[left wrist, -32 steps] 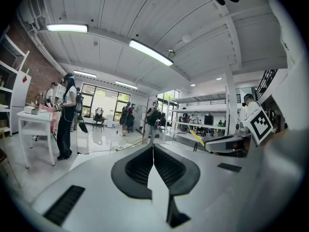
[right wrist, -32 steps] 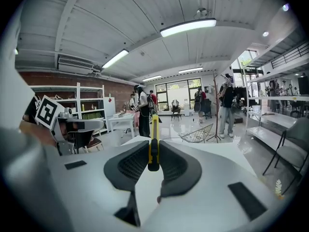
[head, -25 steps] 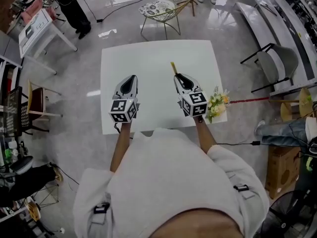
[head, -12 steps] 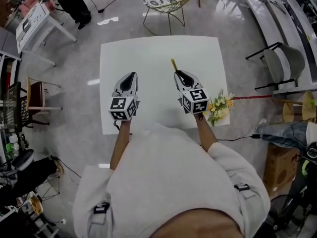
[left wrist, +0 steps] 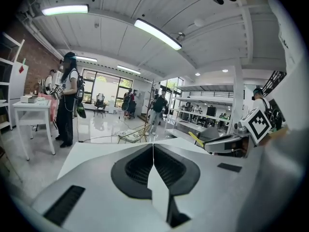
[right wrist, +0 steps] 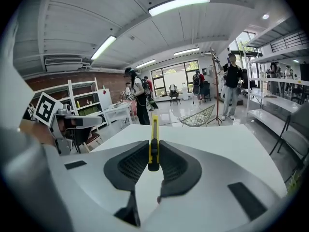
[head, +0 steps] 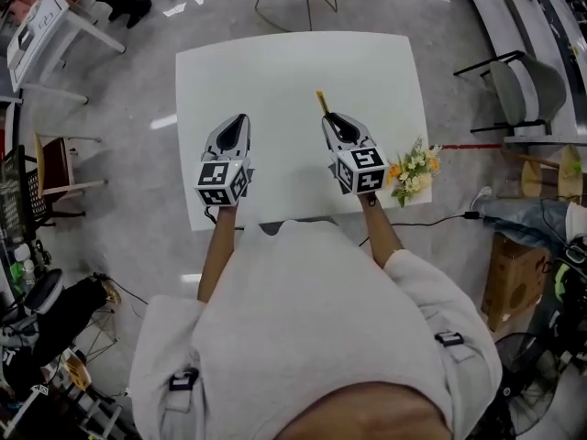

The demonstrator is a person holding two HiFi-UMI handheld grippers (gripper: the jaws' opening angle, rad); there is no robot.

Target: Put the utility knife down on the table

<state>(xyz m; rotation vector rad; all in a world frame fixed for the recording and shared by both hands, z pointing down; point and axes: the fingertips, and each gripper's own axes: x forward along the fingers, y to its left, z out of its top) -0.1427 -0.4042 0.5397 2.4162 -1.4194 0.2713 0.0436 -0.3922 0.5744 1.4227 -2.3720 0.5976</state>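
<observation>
One utility knife (right wrist: 154,129), part hidden, right tongs (head: 333,122)

A square white bench (head: 293,71) stands on a glossy grey floor (head: 119,154), with a wire chair (right wrist: 199,116) beyond its far edge, a grey chair (head: 523,99) to the right and a white side table (head: 41,30) far left. Long strip lights (left wrist: 157,33) run under a white ribbed ceiling (left wrist: 120,8). Tall windows (right wrist: 164,76) close the far end beside a brick wall (right wrist: 96,79) and white shelving (right wrist: 89,100).
</observation>
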